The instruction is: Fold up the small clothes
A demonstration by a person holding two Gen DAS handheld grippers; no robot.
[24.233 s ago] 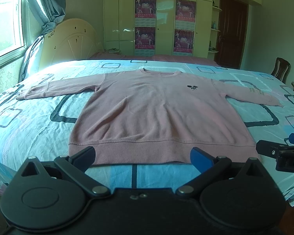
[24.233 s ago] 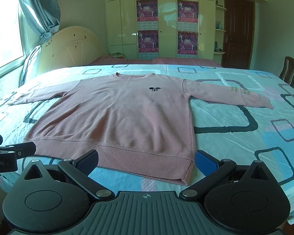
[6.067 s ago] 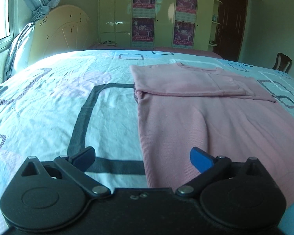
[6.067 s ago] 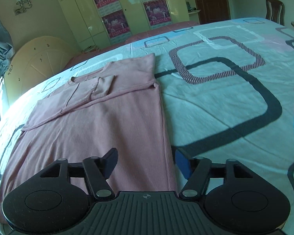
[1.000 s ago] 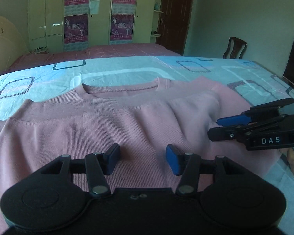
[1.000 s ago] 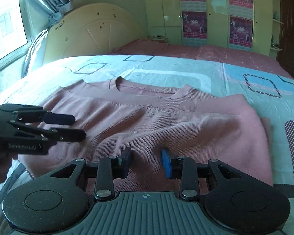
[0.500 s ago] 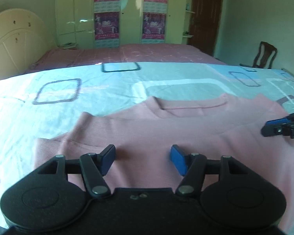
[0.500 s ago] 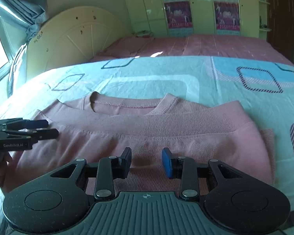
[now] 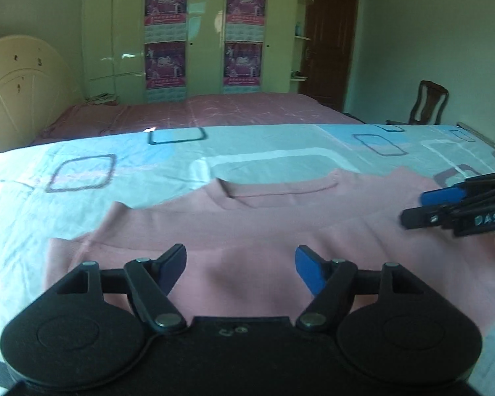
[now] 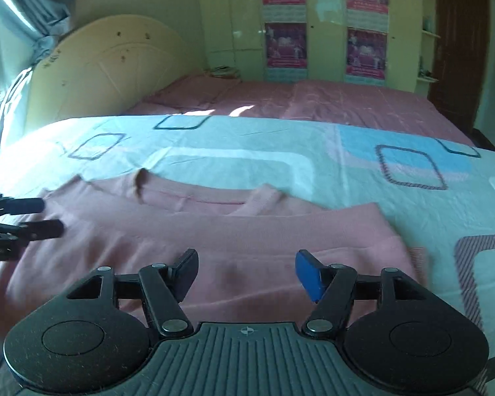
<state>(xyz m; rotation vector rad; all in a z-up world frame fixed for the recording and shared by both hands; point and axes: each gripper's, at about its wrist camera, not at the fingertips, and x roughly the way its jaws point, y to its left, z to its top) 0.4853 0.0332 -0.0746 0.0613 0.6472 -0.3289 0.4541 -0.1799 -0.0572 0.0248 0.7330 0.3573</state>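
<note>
L gripper (image 9: 241, 265) bottom centre, fingers apart, nothing held, over folded pink sweater (image 9: 264, 227) mid-frame on bedsheet (image 9: 82, 151). R gripper (image 10: 246, 272) bottom centre in its own view, fingers apart too, empty. Behind: headboard (image 10: 115, 69) upper left, wardrobe (image 9: 204, 33) top centre, chair (image 9: 427, 104) right.

Both cameras sit low and close over the bed (image 9: 82, 151), each looking forward past its own tongs toward the wardrobe (image 9: 204, 33) on the far wall. The left wrist view faces slightly rightward, taking in the door (image 9: 330, 43) and chair (image 9: 429, 102); the right wrist view faces slightly leftward, catching the headboard (image 10: 115, 66) and curtain (image 10: 26, 10). They share the folded pink sweater (image 9: 280, 224), and each sees the other's tongs at its edge: the right tongs (image 9: 425, 209) and the left tongs (image 10: 46, 217).
</note>
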